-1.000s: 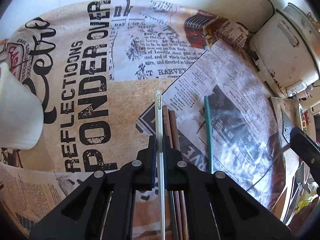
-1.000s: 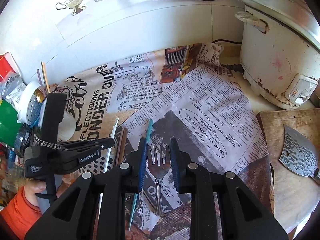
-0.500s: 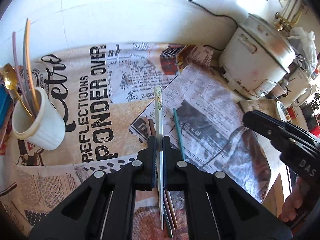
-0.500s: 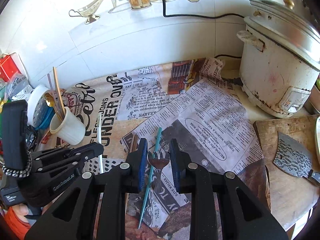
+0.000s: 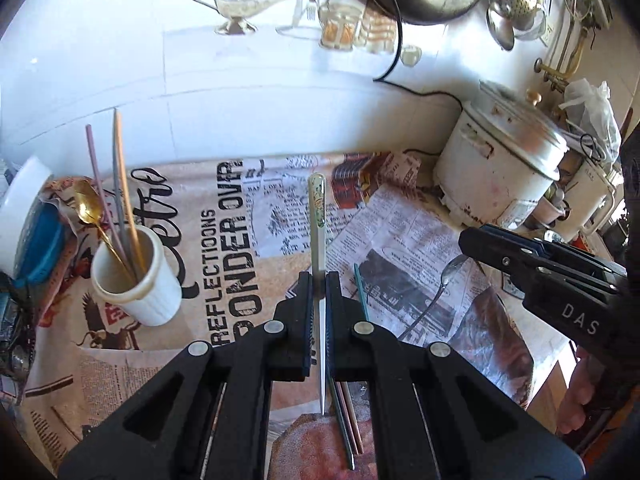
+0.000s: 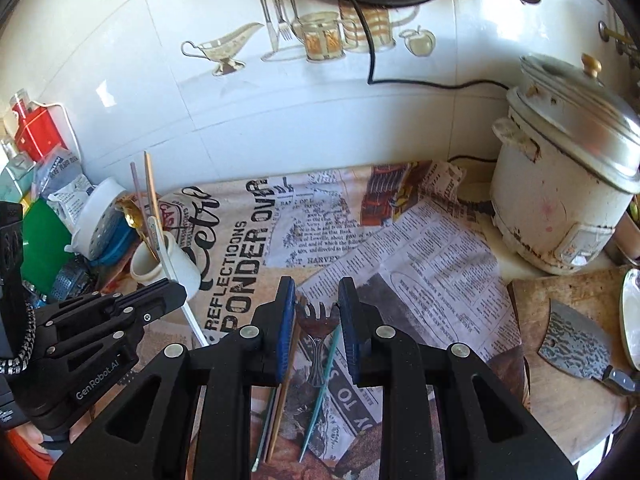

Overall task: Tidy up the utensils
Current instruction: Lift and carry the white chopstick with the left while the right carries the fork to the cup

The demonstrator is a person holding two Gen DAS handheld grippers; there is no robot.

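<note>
Left wrist, white chopstick (image 5: 319, 248) clamped between jaws

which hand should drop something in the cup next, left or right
Left. The left gripper is already shut on the white chopstick and lifted, with the white cup close on its left. The right gripper is open, only straddling the fork on the newspaper.
</note>
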